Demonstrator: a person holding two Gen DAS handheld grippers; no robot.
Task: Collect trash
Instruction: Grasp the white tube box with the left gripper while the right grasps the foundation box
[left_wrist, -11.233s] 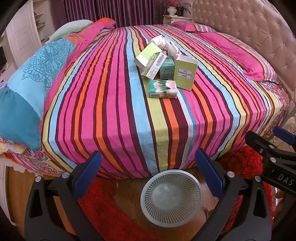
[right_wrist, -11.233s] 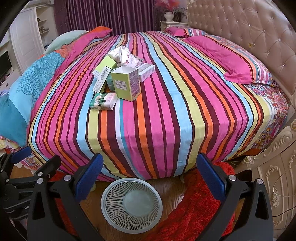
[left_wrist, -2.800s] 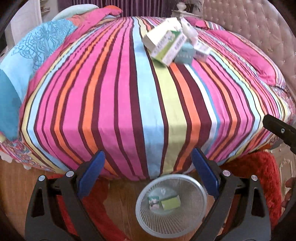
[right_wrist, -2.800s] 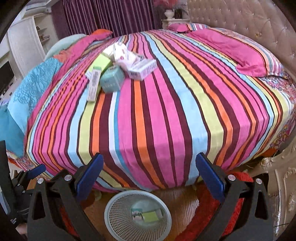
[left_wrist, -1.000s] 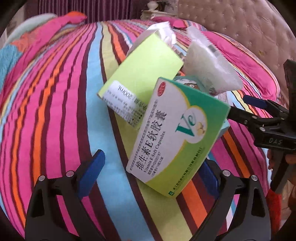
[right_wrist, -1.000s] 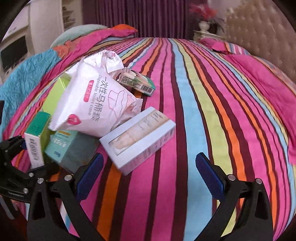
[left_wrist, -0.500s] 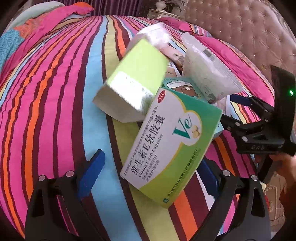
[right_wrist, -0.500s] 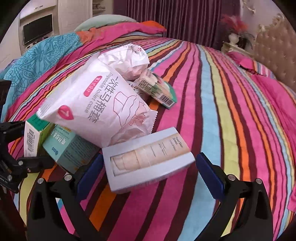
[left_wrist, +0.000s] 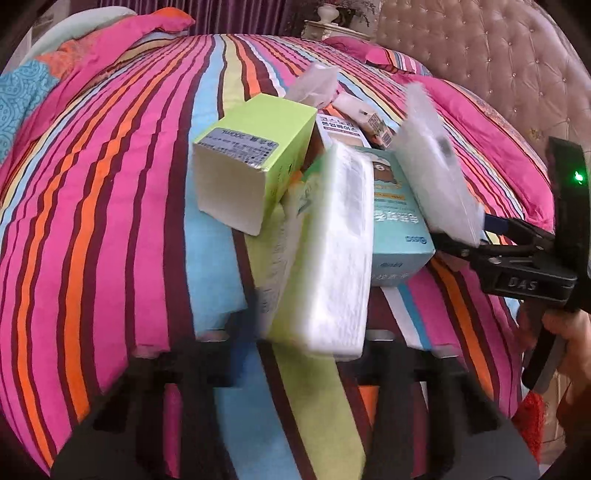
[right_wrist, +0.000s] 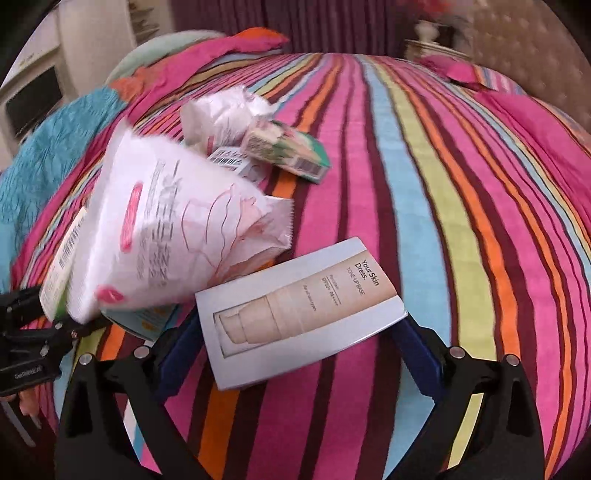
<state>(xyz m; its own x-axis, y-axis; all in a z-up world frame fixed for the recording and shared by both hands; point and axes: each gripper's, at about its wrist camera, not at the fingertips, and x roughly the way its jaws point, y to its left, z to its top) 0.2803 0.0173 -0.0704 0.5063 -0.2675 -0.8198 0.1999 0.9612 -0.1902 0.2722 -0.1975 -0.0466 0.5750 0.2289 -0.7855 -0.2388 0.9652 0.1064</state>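
Note:
Trash boxes lie piled on the striped bed (left_wrist: 110, 221). In the left wrist view my left gripper (left_wrist: 295, 343) is closed on the green-and-white vitamin box (left_wrist: 328, 266), tilted on edge and blurred. Behind it stand a lime green box (left_wrist: 251, 155) and a teal box (left_wrist: 395, 221). In the right wrist view my right gripper (right_wrist: 295, 332) is closed on the pale blue skin-base box (right_wrist: 295, 306). A white tissue pack (right_wrist: 173, 236) leans against it on the left. The right gripper also shows in the left wrist view (left_wrist: 491, 236).
A small green-and-white box (right_wrist: 288, 151) and a crumpled white wrapper (right_wrist: 221, 114) lie further back on the bed. Pink pillows (left_wrist: 472, 122) and the tufted headboard (left_wrist: 498, 62) are at the right. A turquoise blanket (right_wrist: 48, 155) lies at the left.
Both grippers have closed onto their boxes. The vitamin box has turned onto its edge between the left fingers. The skin-base box has shifted nearer the right camera.

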